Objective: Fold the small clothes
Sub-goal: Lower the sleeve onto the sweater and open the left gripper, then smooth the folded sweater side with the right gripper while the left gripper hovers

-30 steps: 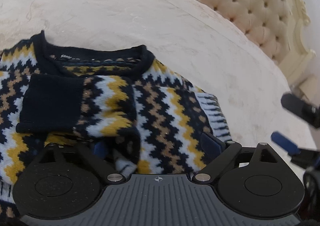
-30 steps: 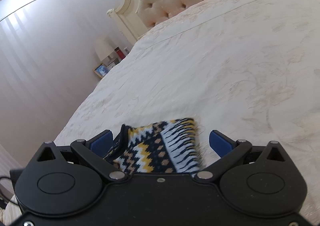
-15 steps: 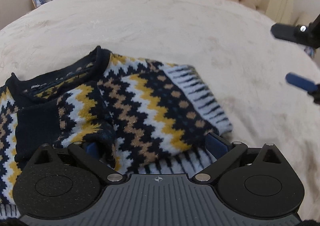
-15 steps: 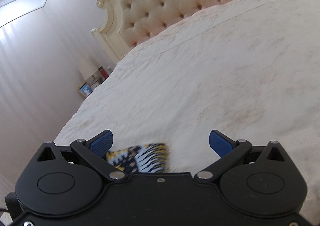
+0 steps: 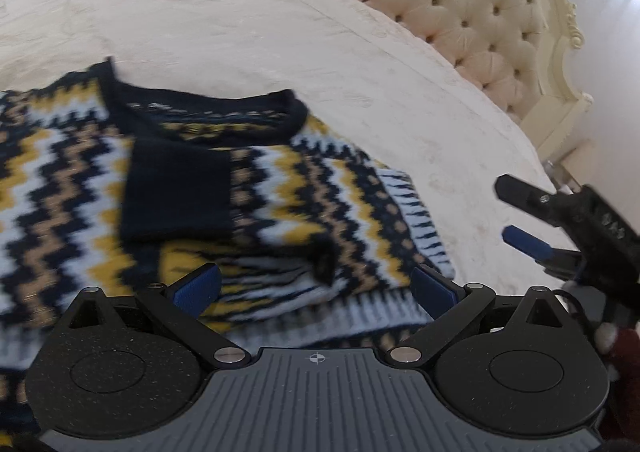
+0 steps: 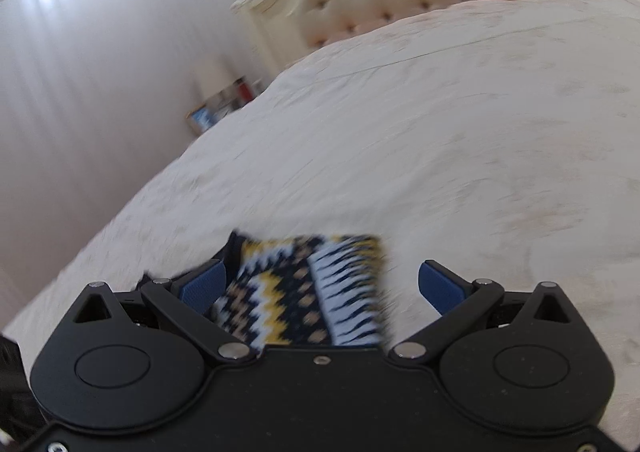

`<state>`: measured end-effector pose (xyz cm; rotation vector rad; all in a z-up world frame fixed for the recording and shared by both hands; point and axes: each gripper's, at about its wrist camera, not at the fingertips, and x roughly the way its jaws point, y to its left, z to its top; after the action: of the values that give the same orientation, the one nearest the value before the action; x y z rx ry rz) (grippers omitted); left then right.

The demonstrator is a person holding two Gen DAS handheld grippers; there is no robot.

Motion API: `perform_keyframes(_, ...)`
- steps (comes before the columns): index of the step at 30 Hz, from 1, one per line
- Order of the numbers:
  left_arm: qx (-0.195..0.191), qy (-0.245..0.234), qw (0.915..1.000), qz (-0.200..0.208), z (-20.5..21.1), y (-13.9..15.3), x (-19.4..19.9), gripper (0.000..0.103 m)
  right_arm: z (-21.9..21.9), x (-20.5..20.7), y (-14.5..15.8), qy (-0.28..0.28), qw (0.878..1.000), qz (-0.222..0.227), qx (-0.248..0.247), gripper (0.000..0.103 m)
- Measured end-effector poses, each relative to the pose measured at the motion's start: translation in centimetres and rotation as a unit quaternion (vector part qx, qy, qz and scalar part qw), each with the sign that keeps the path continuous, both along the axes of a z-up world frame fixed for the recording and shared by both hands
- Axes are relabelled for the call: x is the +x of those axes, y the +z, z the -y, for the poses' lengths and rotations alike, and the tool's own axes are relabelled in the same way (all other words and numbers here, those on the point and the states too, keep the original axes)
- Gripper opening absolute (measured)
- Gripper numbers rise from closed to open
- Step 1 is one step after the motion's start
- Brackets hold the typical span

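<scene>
Knitted zigzag sweater [image 5: 280, 188], navy, yellow, white, seemingly partly folded, bedspread [image 5: 240, 24] beneath

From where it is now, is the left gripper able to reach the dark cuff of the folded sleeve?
Probably yes. The left gripper is open just over the sweater, and the dark cuff lies uncovered on top, ahead and slightly left. The right gripper is off to the side.

Both wrist views low, headboard-facing; share sweater [image 5: 280, 188].

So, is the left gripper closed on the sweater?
No, the left gripper is open, its fingers apart above the sweater.
</scene>
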<state>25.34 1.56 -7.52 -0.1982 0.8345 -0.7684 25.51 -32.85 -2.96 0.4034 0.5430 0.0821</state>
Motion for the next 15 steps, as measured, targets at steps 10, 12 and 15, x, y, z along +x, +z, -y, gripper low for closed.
perform_keyframes(10, 0.137, 0.091, 0.9844, 0.063, -7.2, 2.1, 1.1, 0.103, -7.5, -0.2, -1.2, 0.105, 0.987, 0.028, -0.121, 0.102)
perform_keyframes(12, 0.170, 0.132, 0.9733, 0.079, -8.5, 1.4, 1.8, 0.103, -9.0, -0.2, -1.5, 0.120, 0.981, 0.030, -0.148, 0.102)
perform_keyframes(15, 0.174, 0.157, 0.9699, 0.067, -10.0, -0.1, 3.2, 0.102, -11.0, -0.2, -2.0, 0.132, 0.972, 0.038, -0.191, 0.102)
